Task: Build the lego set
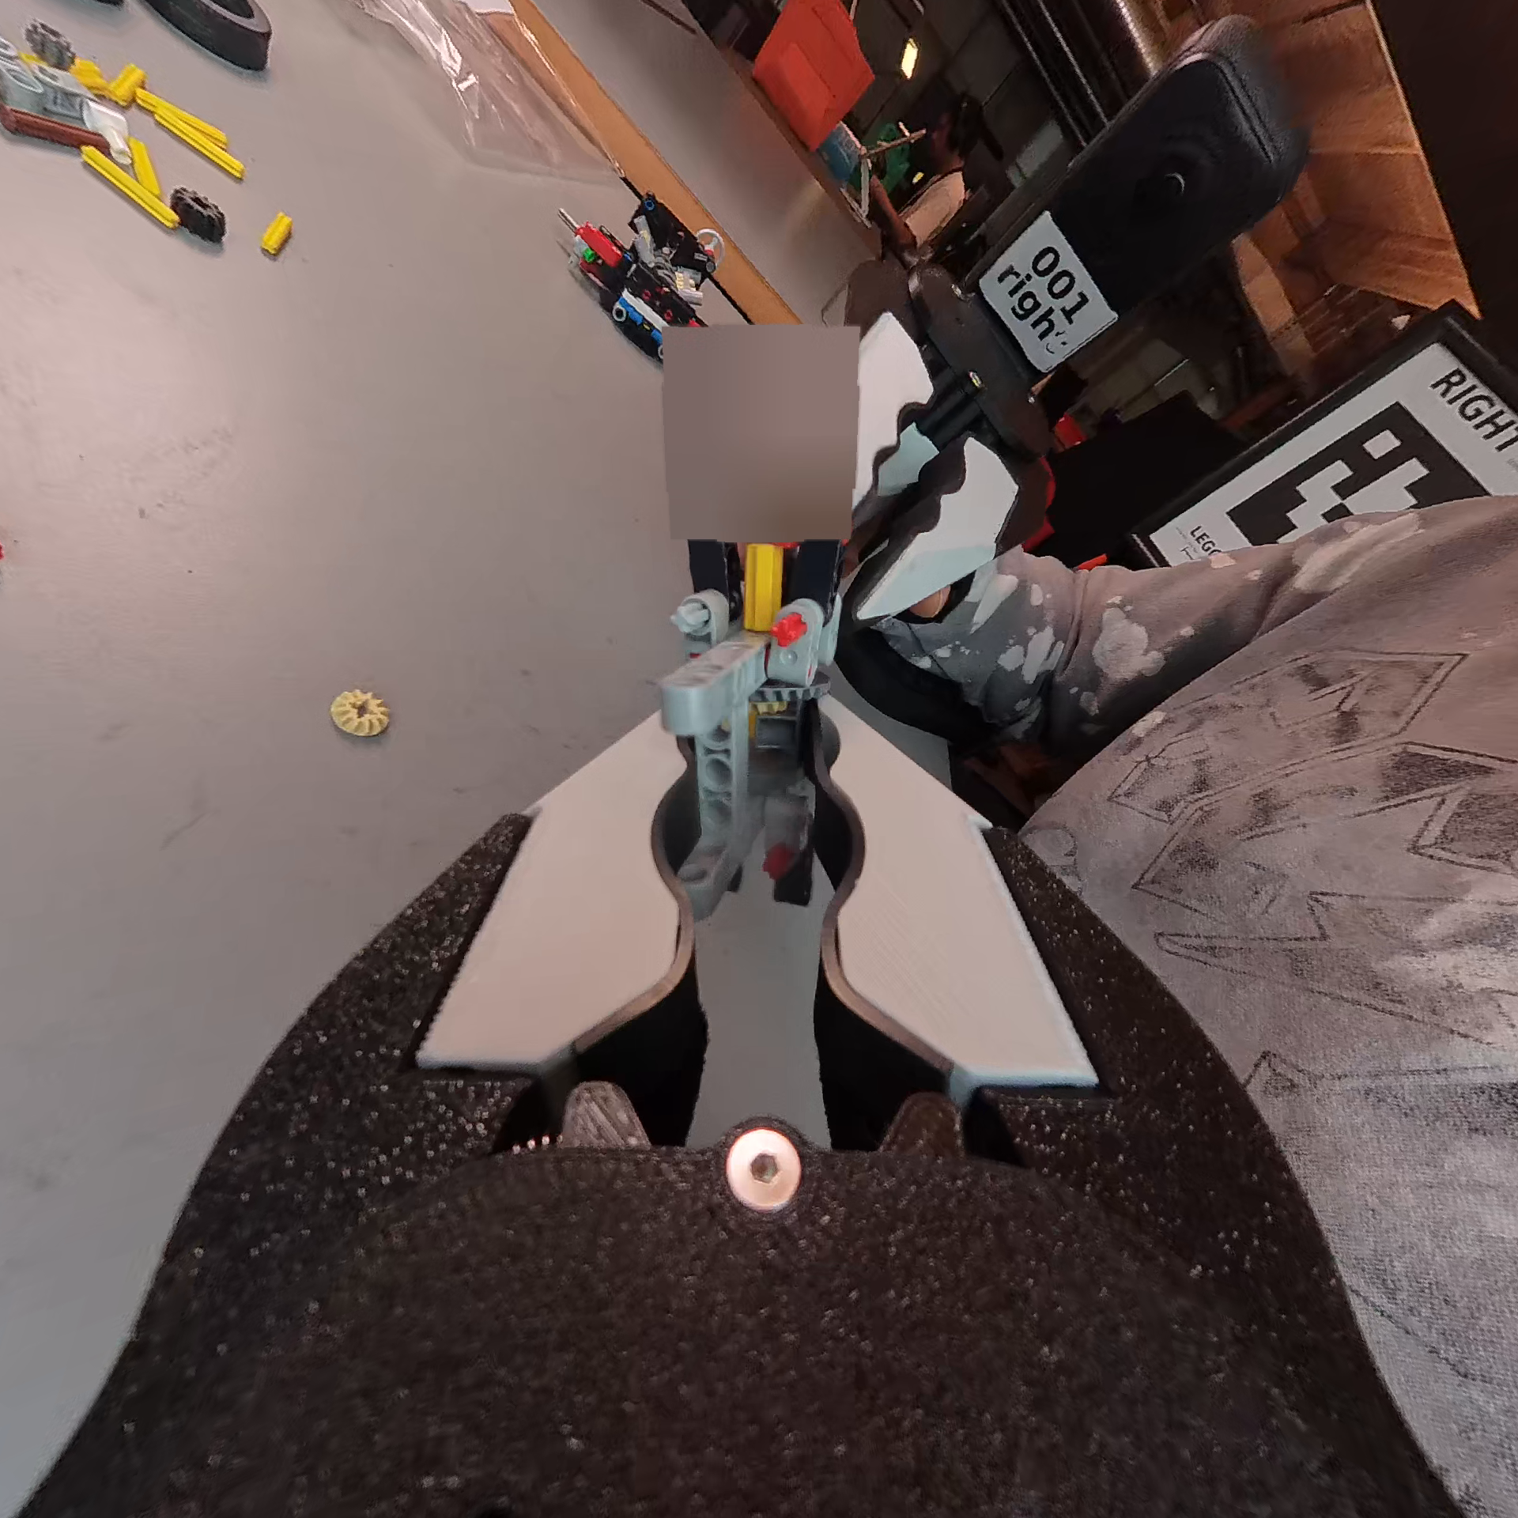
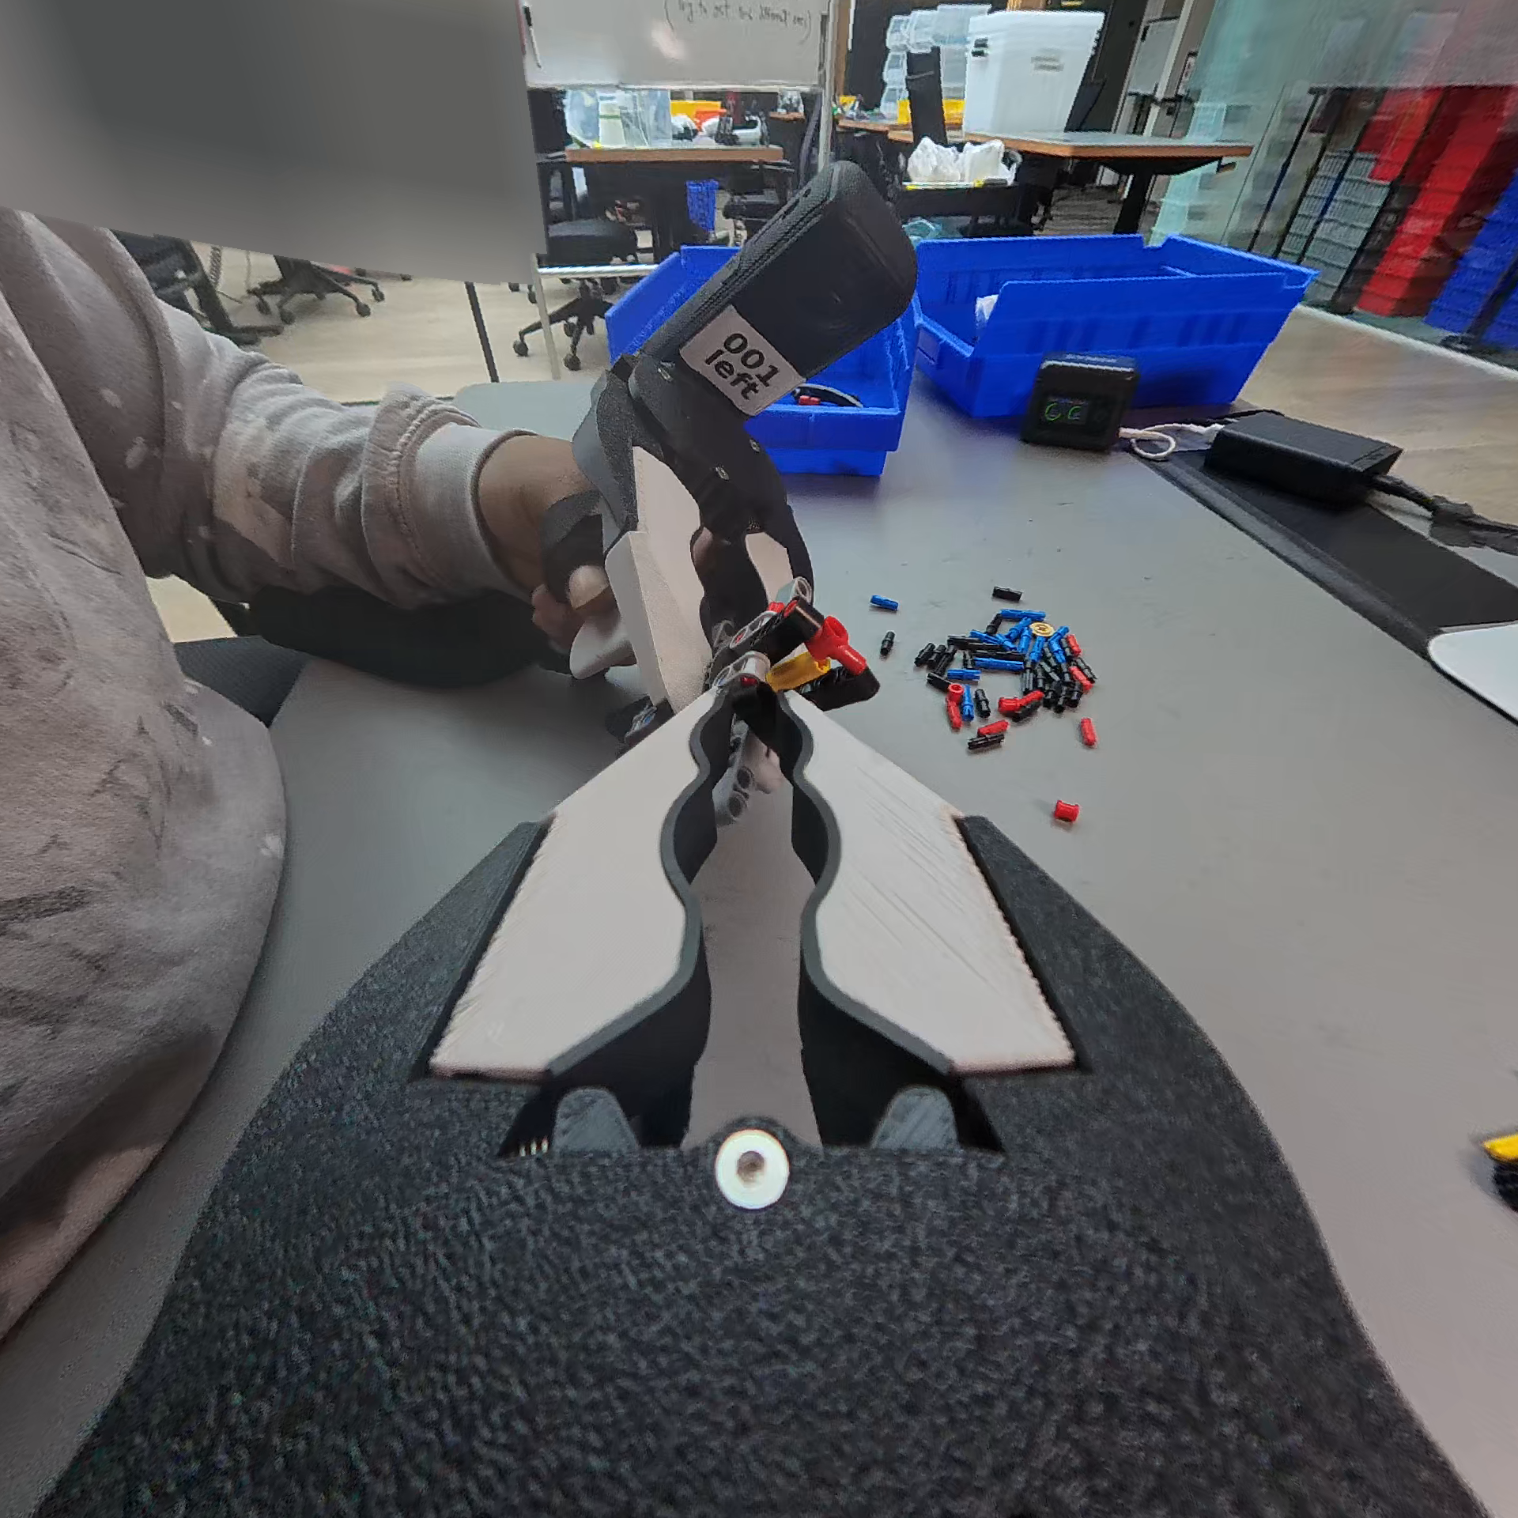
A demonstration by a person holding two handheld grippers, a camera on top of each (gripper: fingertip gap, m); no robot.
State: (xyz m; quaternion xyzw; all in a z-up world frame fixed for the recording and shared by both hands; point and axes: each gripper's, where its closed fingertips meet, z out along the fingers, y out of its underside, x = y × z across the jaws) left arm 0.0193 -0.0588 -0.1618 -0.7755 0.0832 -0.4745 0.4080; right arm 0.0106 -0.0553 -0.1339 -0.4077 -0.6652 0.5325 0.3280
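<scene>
A small lego assembly (image 1: 743,690) of grey beams, a yellow piece and red pins is held in the air above the grey table (image 1: 328,493). My left gripper (image 1: 752,731) is shut on its lower grey part. In the right wrist view the same assembly (image 2: 793,657) shows black, yellow and red parts. My right gripper (image 2: 752,698) is shut on a grey beam (image 2: 739,780) of it from the other side. The left gripper (image 2: 682,649) and the right gripper (image 1: 903,567) each show in the other's view, tips meeting at the assembly.
A tan gear (image 1: 360,711), yellow beams (image 1: 156,148) and a second part-built model (image 1: 649,271) lie on the table. A pile of red, blue and black pins (image 2: 1010,665) and a red bush (image 2: 1065,811) lie to the right. Blue bins (image 2: 1109,320) stand behind. Only a small space, under 4 cm, lies between the two pairs of fingers. My left tips are roughly 9 cm from the tan gear (image 1: 360,711).
</scene>
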